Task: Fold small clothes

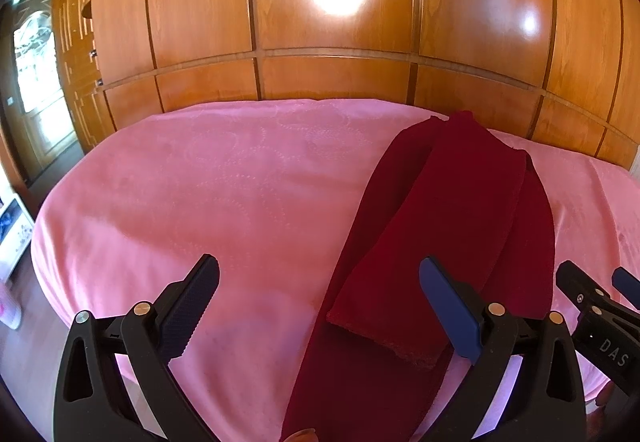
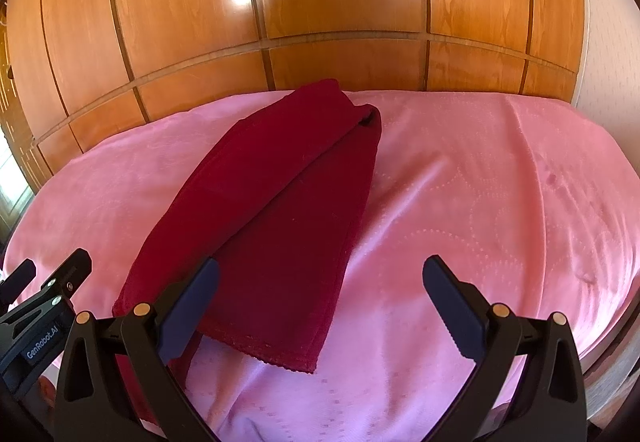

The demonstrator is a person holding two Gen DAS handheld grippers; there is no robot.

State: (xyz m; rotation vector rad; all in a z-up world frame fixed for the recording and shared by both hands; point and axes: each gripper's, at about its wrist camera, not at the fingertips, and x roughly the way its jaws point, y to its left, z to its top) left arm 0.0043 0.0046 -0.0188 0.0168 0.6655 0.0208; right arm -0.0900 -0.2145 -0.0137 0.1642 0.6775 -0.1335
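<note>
A dark red garment (image 1: 436, 226) lies folded lengthwise into a long strip on the pink bed cover (image 1: 224, 178); one layer is folded over the other, with its hem near the front edge. In the right wrist view the garment (image 2: 272, 202) runs from the far edge toward the front left. My left gripper (image 1: 320, 298) is open and empty, above the garment's near end; its right finger (image 1: 448, 306) is over the cloth. My right gripper (image 2: 320, 302) is open and empty, its left finger (image 2: 192, 306) over the garment's near hem. Each gripper shows at the other view's edge.
A glossy wooden wardrobe (image 1: 320, 22) stands right behind the bed. A doorway (image 1: 36, 82) and a white object (image 1: 12, 238) are at the left. A white wall (image 2: 608, 42) is at the right. The pink cover (image 2: 500, 182) stretches right of the garment.
</note>
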